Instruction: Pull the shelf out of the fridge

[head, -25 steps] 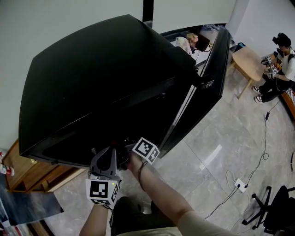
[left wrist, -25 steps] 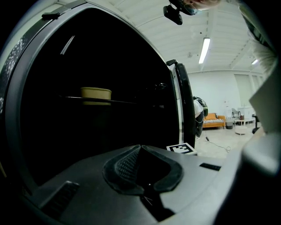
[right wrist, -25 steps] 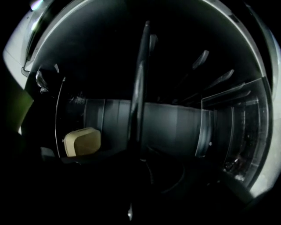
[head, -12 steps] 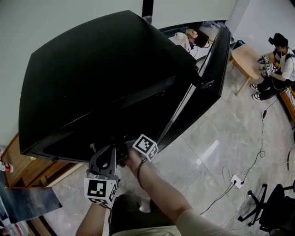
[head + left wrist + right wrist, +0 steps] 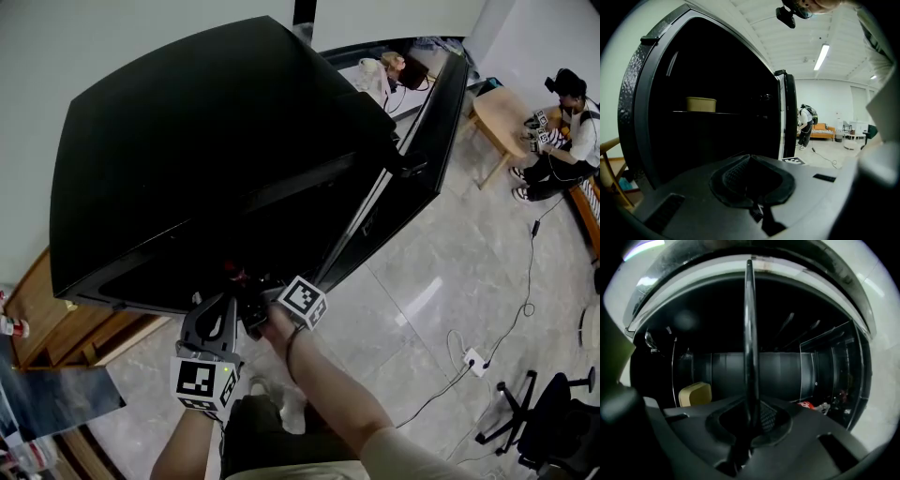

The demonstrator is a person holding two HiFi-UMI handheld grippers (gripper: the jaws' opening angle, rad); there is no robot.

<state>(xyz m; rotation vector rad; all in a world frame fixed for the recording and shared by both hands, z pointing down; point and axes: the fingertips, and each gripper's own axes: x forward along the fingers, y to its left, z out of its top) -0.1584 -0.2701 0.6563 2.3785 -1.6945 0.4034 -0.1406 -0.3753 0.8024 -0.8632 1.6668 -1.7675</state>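
Observation:
The black fridge [image 5: 216, 159] fills the head view from above, its door [image 5: 412, 159] swung open to the right. At its lower front edge my right gripper [image 5: 247, 300] reaches into the opening. In the right gripper view this gripper [image 5: 751, 416] is shut on the thin dark front edge of the shelf [image 5: 749, 333], which runs straight up the picture. A yellow container [image 5: 695, 394] sits deeper inside. My left gripper [image 5: 214, 305] hovers just left of the right one, outside the fridge. Its jaws [image 5: 749, 157] are shut on nothing and face a shelf [image 5: 717, 113] bearing the yellow container [image 5: 701, 104].
A red packet [image 5: 806, 404] lies inside the fridge at the right. Wooden furniture [image 5: 56, 328] stands left of the fridge. On the floor are a power strip [image 5: 472, 358] with cables and an office chair [image 5: 544, 422]. A seated person [image 5: 567, 131] is beside a wooden table [image 5: 502, 122].
Both grippers have drawn slightly back from the fridge front. The right one stays at the shelf edge, and a red item now shows just inside the opening.

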